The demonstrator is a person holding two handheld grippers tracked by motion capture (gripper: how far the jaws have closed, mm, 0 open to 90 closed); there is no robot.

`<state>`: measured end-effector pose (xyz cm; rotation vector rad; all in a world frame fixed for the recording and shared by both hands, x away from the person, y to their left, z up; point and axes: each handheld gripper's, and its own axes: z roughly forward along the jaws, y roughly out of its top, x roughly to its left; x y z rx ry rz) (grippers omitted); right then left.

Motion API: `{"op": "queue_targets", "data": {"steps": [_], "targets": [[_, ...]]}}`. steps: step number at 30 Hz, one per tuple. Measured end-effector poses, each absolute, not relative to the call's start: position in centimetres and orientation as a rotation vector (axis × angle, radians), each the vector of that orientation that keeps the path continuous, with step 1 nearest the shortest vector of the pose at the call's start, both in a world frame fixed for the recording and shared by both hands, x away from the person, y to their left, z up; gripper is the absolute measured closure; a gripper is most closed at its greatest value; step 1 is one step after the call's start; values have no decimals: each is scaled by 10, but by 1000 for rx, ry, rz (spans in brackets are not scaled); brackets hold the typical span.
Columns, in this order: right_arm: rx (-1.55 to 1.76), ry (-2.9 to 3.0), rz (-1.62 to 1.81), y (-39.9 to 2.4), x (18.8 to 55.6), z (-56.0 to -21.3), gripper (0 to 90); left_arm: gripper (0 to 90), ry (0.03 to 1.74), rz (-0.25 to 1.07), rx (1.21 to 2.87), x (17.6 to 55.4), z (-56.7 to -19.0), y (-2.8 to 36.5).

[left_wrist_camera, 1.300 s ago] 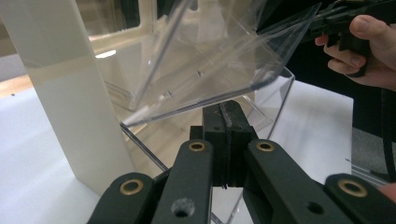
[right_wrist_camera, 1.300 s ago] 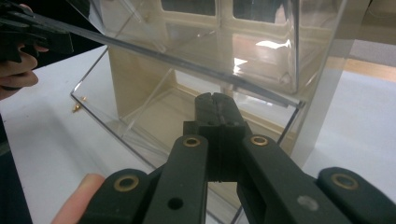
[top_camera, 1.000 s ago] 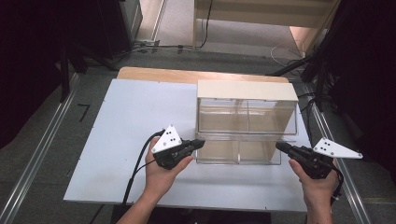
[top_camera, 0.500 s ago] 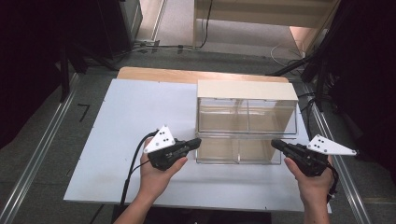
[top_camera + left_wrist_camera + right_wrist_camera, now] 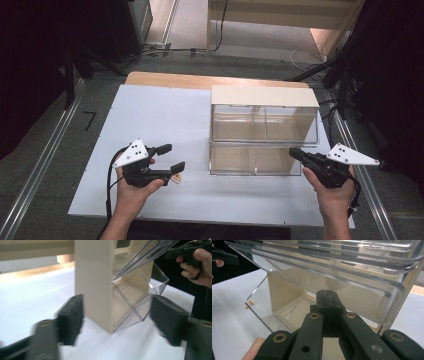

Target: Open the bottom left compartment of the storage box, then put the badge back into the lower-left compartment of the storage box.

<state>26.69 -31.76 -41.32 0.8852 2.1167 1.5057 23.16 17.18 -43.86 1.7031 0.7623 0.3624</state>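
Jaws of the left gripper [image 5: 171, 157] have just been opening, with nothing between them, leaving a small tan piece [image 5: 176, 176] on the table [image 5: 165, 115]; right gripper [image 5: 294, 152], pressed together, steadies the clear drawer box [image 5: 264, 131].

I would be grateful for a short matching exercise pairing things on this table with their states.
Things:
1. left claw
2. right claw
3. lower drawer
4. small item

States:
A. clear, pulled out
B. jaws shut
C. jaws apart, holding nothing
D. lying on the white board beside the left claw

Pairs: 1-C, 2-B, 3-A, 4-D
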Motion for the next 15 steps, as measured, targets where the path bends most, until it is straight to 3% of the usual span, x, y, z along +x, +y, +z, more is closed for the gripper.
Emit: {"op": "queue_targets", "data": {"steps": [6, 15], "targets": [[887, 2119, 1502, -317, 268, -412, 885, 35, 820, 330, 1703, 234, -450, 191], [894, 2118, 1495, -316, 270, -412, 885, 15, 897, 274, 1764, 244, -466, 196]]}}
